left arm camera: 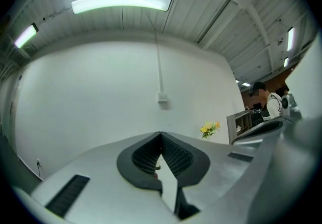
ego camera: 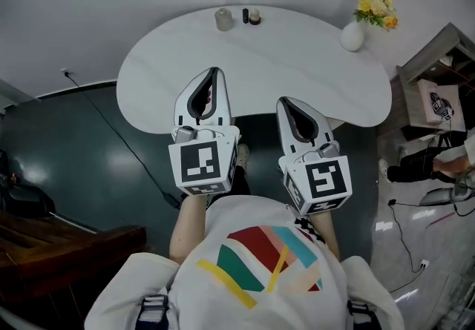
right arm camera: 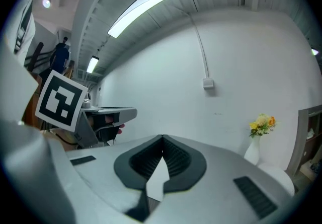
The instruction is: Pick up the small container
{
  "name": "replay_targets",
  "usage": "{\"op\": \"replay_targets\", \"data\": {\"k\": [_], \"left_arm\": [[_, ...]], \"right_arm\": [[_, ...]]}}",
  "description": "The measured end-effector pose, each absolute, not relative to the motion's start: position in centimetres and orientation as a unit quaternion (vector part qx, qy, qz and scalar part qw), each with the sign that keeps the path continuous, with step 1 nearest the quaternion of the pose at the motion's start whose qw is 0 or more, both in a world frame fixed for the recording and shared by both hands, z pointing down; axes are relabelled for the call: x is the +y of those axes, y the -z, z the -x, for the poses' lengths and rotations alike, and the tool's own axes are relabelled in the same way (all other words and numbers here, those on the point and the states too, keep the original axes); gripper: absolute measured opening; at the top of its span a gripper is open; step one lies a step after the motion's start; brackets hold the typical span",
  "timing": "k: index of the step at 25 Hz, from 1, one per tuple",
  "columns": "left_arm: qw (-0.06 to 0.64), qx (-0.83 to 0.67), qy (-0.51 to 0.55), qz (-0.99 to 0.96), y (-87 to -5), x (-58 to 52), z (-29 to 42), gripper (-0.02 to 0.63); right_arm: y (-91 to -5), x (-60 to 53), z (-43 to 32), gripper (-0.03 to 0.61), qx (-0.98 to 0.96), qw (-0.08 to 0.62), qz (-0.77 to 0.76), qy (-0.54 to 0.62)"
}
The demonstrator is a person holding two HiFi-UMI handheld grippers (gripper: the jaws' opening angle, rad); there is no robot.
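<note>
At the far edge of the white table (ego camera: 312, 76) stand three small items: a beige jar (ego camera: 224, 19), a thin black container (ego camera: 246, 15) and a small brown-topped container (ego camera: 255, 17). My left gripper (ego camera: 214, 71) is held over the table's near part, well short of them, jaws shut with nothing between. My right gripper (ego camera: 283, 101) hangs at the table's near edge, also shut and empty. Each gripper view shows its own jaws, those of the left gripper (left arm camera: 161, 134) and of the right gripper (right arm camera: 162, 138), meeting at the tip and pointing at the white wall. The containers are hidden in both gripper views.
A white vase (ego camera: 353, 35) with yellow flowers (ego camera: 377, 10) stands at the table's right end, also visible as the vase (right arm camera: 253, 153) in the right gripper view. A shelf unit (ego camera: 439, 76) and a person's legs (ego camera: 419, 165) are on the right. A dark wooden bench (ego camera: 59, 247) sits at lower left, and a cable (ego camera: 111, 128) runs across the floor.
</note>
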State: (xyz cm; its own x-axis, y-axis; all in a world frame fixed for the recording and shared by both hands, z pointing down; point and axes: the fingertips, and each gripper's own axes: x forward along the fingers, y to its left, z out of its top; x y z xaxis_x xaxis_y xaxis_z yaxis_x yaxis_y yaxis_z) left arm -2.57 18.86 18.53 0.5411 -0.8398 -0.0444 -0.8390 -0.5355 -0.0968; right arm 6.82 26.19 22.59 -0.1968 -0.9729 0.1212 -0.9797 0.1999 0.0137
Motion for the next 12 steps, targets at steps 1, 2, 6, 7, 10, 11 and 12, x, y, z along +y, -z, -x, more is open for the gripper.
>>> {"op": "replay_targets", "data": {"k": [1, 2, 6, 7, 10, 11, 12], "left_arm": [[0.054, 0.480, 0.001, 0.875, -18.4, 18.7, 2.6, 0.018], [0.053, 0.481, 0.000, 0.875, -18.4, 18.5, 2.7, 0.018], [0.042, 0.484, 0.010, 0.874, -19.3, 18.0, 2.8, 0.018], [0.039, 0.484, 0.013, 0.874, -19.5, 17.7, 2.9, 0.018], [0.028, 0.482, 0.013, 0.876, -19.8, 16.5, 3.0, 0.018], [0.026, 0.480, 0.014, 0.877, -19.8, 16.0, 2.9, 0.018], [0.026, 0.479, 0.015, 0.877, -19.8, 15.5, 2.8, 0.018]], "right_arm": [[-22.4, 25.8, -6.6, 0.011, -0.776, 0.049, -0.628, -0.033], [-22.2, 25.5, -6.5, 0.011, -0.778, 0.048, -0.626, -0.033], [-22.6, 24.3, -6.0, 0.011, -0.781, 0.054, -0.620, -0.039], [-22.9, 24.0, -5.9, 0.011, -0.783, 0.056, -0.618, -0.042], [-23.3, 22.8, -5.8, 0.011, -0.784, 0.058, -0.617, -0.049], [-23.3, 22.4, -5.9, 0.011, -0.782, 0.057, -0.618, -0.051], [-23.3, 21.9, -6.2, 0.011, -0.780, 0.055, -0.621, -0.053]]}}
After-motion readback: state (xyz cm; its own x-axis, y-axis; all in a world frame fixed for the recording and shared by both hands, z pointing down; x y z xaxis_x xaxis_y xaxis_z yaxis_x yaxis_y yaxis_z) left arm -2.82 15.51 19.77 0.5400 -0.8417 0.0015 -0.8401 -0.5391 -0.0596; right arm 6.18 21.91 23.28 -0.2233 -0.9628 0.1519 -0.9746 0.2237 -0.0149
